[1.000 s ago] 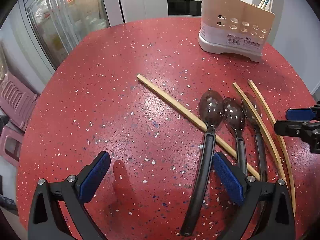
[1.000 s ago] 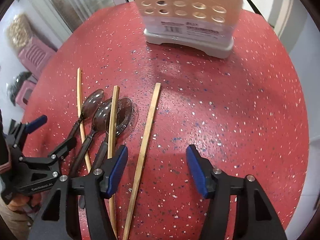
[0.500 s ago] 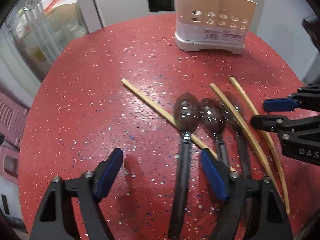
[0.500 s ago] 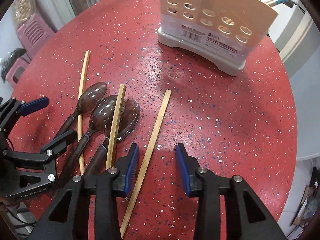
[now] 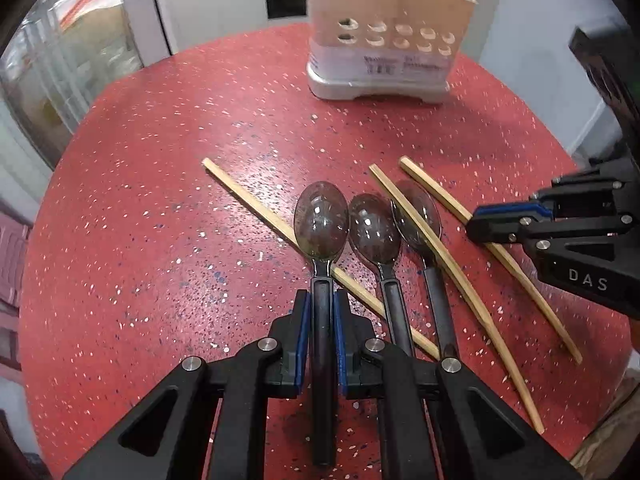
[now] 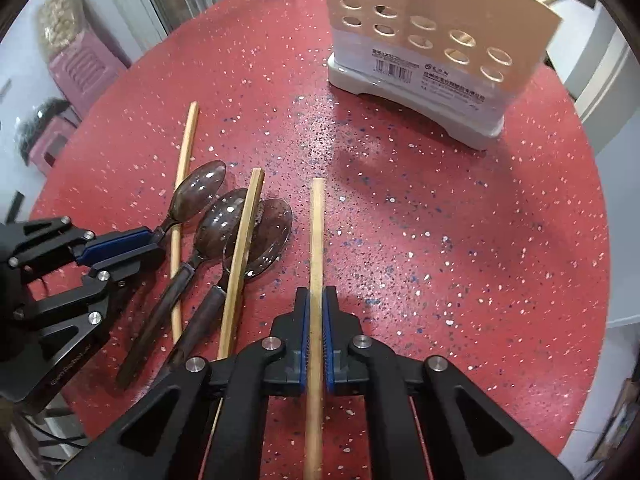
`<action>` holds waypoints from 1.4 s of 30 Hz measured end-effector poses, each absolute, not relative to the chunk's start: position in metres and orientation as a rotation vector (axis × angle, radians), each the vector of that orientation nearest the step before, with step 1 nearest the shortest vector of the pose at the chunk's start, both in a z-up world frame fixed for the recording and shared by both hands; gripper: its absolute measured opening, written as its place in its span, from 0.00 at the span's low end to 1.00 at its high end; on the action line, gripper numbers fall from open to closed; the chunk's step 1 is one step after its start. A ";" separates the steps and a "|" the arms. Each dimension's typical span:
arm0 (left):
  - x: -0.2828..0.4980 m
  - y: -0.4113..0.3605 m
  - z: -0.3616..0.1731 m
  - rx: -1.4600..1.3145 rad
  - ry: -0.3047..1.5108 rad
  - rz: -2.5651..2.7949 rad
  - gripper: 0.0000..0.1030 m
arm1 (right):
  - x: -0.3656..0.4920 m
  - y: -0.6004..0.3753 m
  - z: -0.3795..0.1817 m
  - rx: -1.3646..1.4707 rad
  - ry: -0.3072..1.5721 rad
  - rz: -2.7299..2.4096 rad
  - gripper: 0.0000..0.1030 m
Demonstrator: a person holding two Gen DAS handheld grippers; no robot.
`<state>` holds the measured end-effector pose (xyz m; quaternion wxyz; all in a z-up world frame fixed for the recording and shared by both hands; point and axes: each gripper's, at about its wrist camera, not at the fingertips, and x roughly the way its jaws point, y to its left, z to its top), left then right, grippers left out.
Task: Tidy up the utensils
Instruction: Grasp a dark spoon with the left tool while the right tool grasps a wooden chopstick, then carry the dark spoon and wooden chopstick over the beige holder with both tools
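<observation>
Three dark spoons and three wooden chopsticks lie on the red speckled table (image 5: 160, 220). My left gripper (image 5: 321, 300) is shut on the handle of the leftmost spoon (image 5: 321, 220), which rests across one chopstick (image 5: 256, 204). My right gripper (image 6: 316, 300) is shut on the rightmost chopstick (image 6: 317, 232), which lies flat and points toward the utensil holder (image 6: 432, 40). The right gripper also shows at the right of the left wrist view (image 5: 508, 220), and the left gripper at the left of the right wrist view (image 6: 116, 244).
The beige utensil holder (image 5: 384, 40) with round holes stands at the table's far side, with chopsticks in it. Two more spoons (image 5: 374, 228) and a chopstick (image 5: 424, 232) lie between the grippers. Pink stools (image 6: 80, 68) stand beyond the left edge.
Both grippers have closed: the left on the leftmost spoon's handle, the right on the rightmost chopstick. Both moved forward and lower over the utensils.
</observation>
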<state>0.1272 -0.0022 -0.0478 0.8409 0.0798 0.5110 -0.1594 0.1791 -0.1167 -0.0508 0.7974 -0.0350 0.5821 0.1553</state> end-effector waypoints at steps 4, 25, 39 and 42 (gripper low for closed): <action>0.116 0.007 -0.038 0.104 1.017 -0.314 0.35 | 0.174 -0.132 -0.044 -0.041 1.208 0.361 0.06; 0.113 0.013 0.056 -0.086 0.722 -0.268 0.35 | 0.146 -0.207 0.059 0.199 0.904 0.447 0.06; 0.181 -0.015 0.113 -0.188 0.565 -0.307 0.35 | 0.204 -0.243 0.138 0.255 0.682 0.331 0.06; 0.199 -0.017 0.124 -0.214 0.533 -0.304 0.35 | 0.222 -0.246 0.149 0.266 0.644 0.315 0.06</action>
